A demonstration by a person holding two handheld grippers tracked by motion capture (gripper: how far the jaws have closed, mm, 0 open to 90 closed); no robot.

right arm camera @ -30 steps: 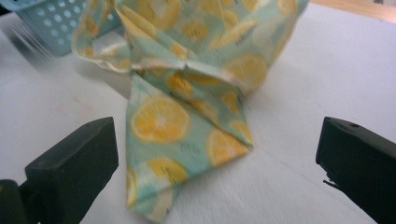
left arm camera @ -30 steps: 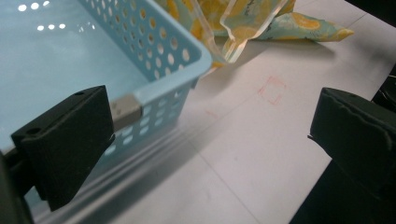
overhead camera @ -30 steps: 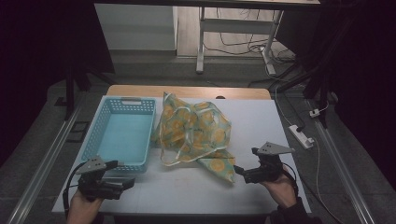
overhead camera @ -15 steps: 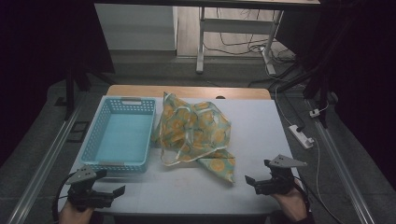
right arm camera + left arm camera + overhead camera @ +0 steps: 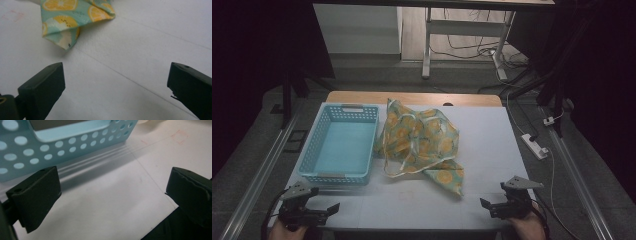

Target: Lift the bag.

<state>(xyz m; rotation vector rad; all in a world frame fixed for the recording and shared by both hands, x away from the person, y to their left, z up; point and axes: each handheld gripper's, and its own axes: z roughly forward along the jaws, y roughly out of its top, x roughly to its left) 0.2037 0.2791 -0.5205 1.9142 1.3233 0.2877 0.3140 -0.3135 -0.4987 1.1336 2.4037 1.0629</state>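
Where the white table (image 5: 492, 150) meets dark surrounding floor: one lemon-print cloth (image 5: 422, 145), crumpled at centre, no legible lettering; one blue perforated basket (image 5: 339, 147) just left of it. Left gripper (image 5: 329, 209), near-left edge, jaws spread, empty. Right gripper (image 5: 486, 205), near-right edge, jaws spread, empty.

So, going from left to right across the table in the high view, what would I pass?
Left gripper → blue basket → lemon-print cloth → right gripper → white power strip, which lies off the table's right edge.
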